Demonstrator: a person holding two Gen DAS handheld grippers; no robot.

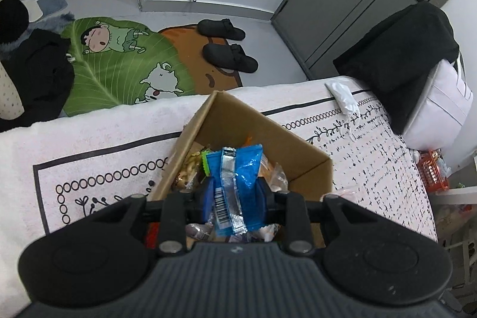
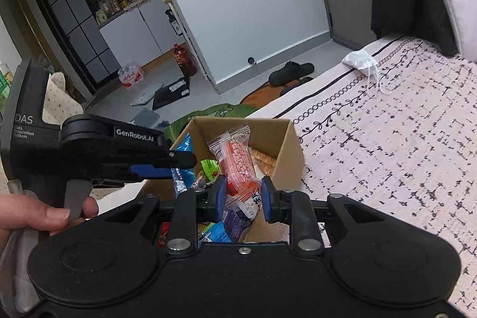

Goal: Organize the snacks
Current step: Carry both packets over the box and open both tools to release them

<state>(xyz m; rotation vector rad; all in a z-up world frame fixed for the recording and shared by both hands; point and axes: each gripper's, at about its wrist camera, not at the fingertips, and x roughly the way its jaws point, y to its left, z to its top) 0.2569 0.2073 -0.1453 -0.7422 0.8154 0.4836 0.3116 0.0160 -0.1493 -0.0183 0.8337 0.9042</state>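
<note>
Blue packet (image 1: 235, 187) clamped in our left tongs (image 1: 232, 195), orange packet (image 2: 238, 166) in right tongs (image 2: 243, 195); we'd lower both deep into the cardboard box (image 2: 286, 157) at frame centre, then let go gently.

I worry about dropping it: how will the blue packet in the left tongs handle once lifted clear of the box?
The blue packet is probably floppy: its crinkled film stands bent above the left tongs. It looks light, being thin and flat. Its glossy film and silver seam may be slippery, so it could slide back into the box.
</note>
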